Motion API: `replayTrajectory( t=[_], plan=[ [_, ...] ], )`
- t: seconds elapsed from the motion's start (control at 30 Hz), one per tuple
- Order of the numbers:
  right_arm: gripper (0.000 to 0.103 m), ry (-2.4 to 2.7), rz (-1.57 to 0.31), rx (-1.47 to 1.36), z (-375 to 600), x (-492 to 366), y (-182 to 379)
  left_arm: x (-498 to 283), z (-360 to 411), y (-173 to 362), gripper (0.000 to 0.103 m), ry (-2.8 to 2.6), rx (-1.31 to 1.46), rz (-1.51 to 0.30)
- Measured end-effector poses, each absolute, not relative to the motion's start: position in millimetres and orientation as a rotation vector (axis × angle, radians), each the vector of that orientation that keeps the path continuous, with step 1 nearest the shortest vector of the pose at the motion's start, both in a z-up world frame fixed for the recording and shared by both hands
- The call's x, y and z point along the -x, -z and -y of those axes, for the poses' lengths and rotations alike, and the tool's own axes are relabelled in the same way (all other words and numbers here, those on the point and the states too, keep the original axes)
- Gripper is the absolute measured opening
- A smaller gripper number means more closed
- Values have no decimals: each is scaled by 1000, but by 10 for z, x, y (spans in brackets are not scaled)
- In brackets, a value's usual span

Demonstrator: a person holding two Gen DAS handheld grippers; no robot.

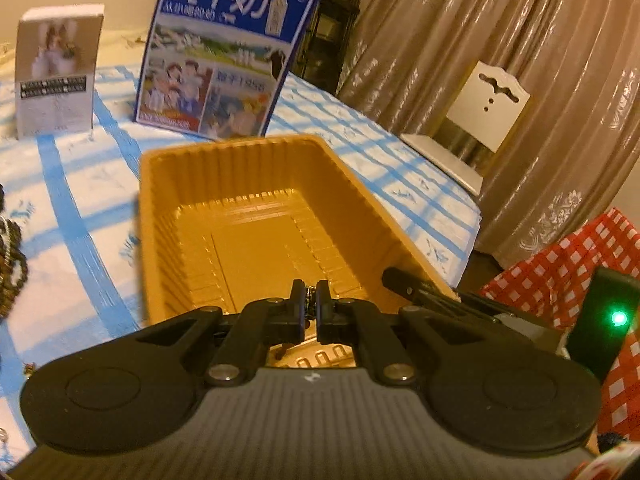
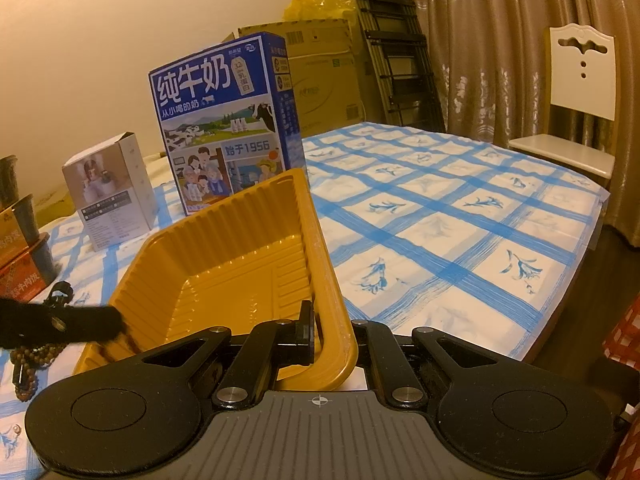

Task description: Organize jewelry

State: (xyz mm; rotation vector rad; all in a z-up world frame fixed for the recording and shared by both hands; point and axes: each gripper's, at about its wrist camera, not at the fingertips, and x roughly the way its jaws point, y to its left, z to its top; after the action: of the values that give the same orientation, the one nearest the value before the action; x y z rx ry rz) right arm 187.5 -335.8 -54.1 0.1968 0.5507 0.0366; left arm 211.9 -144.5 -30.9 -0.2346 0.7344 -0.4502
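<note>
The left gripper (image 1: 309,304) was pinched shut on a small dark bit of jewelry (image 1: 309,307) (too tiny to tell what kind), and it hung over the near end of the yellow tray (image 1: 256,200). The right gripper (image 2: 320,334) was squeezed tight on the tray's near right rim. The tray sat on the blue checked cloth (image 2: 440,220). A string of brown beads (image 2: 28,360) lay on the cloth just left of the tray. Behind stood a blue milk box (image 2: 224,120) and a small white box (image 2: 112,188).
</note>
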Motion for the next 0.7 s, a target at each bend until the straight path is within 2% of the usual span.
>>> replayTrajectory(
  t=[0.23, 0.3, 0.43, 0.7],
  plan=[
    [6, -37, -551, -198, 3357, -1876, 538, -2156, 1501, 451, 7, 440, 250, -778],
    [6, -36, -551, -196, 3354, -1876, 540, -2122, 1491, 431, 14, 434, 254, -770],
    [6, -37, -552, -198, 3355, -1878, 538, -1957, 1406, 310, 17, 404, 220, -701],
    [6, -36, -551, -197, 3363, -1873, 544, -1572, 770, 242, 18, 225, 99, -649]
  ],
)
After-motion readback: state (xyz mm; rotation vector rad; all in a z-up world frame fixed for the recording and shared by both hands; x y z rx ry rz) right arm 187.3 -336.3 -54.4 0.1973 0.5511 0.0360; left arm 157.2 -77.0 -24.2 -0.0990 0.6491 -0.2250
